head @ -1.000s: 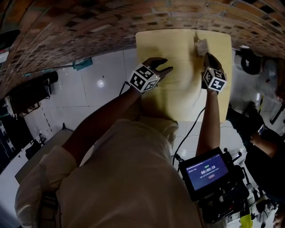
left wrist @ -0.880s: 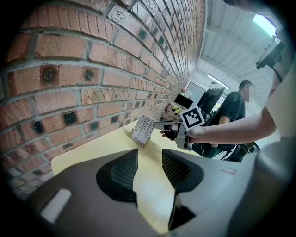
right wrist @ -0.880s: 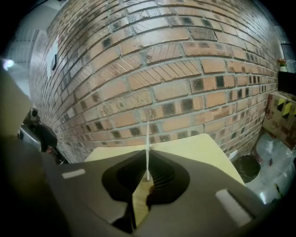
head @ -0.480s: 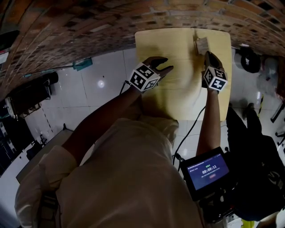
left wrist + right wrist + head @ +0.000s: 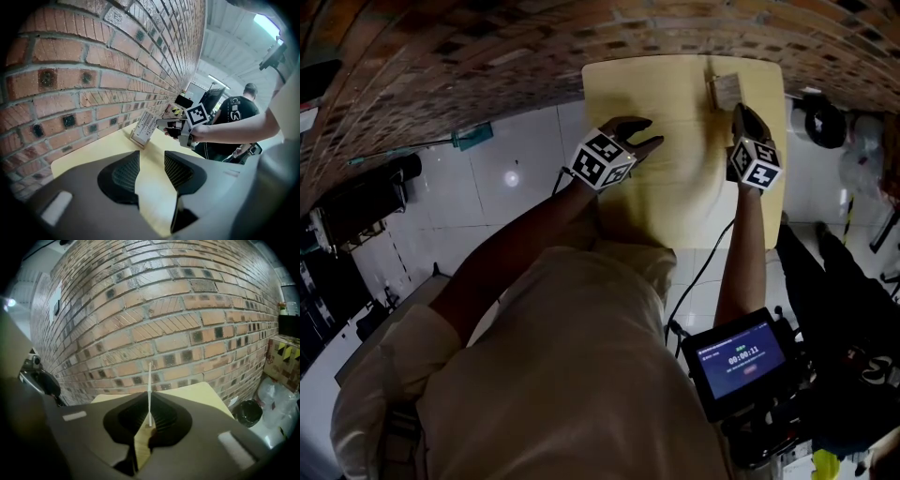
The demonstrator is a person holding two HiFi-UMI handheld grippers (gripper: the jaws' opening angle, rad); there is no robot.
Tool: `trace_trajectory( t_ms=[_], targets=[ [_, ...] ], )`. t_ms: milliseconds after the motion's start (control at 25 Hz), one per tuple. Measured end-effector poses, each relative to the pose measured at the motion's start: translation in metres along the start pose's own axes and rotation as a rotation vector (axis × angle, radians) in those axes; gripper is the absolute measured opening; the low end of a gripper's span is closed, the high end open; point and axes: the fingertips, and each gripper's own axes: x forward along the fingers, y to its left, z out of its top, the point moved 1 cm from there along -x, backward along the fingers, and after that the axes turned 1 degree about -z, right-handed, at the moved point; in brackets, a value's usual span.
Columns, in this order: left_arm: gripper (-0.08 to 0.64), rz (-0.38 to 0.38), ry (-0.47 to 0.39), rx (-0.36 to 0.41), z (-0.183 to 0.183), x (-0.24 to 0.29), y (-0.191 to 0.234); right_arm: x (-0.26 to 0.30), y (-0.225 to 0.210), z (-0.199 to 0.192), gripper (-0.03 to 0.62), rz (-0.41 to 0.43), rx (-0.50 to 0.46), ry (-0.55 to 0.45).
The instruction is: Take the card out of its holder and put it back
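A white printed card (image 5: 727, 89) stands tilted at the far right of the yellow table (image 5: 675, 206), its lower edge at a small wooden holder (image 5: 139, 139). I cannot tell whether it sits in the slot. My right gripper (image 5: 738, 113) is shut on the card; in the right gripper view the card (image 5: 149, 385) shows edge-on as a thin white line rising between the jaws. My left gripper (image 5: 644, 142) rests over the table's middle, apart from the card. Its jaws (image 5: 151, 159) stand open with only bare tabletop between them.
A brick wall (image 5: 154, 310) runs along the table's far edge, close behind the holder. A black bin (image 5: 247, 412) and a cardboard box (image 5: 283, 352) are on the floor to the right. A person (image 5: 241, 112) stands beyond the table. A small monitor (image 5: 739, 361) hangs near my right arm.
Both grippers keep their places and the card stays in the right gripper's jaws. A person at the right edge of the head view has shifted.
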Motion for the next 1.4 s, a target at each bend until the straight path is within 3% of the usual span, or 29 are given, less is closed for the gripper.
trace_trajectory(
  t_ms=[1000,1400],
  targets=[
    [0.184,-0.015,-0.036,0.034,0.003,-0.016,-0.016,-0.049,0.007,0.031,0.012,-0.038,-0.036,-0.080],
    [0.184,-0.021,-0.075,0.075,0.024,-0.032,-0.015,-0.086,0.021,0.051,0.012,-0.057,-0.055,-0.115]
  ],
)
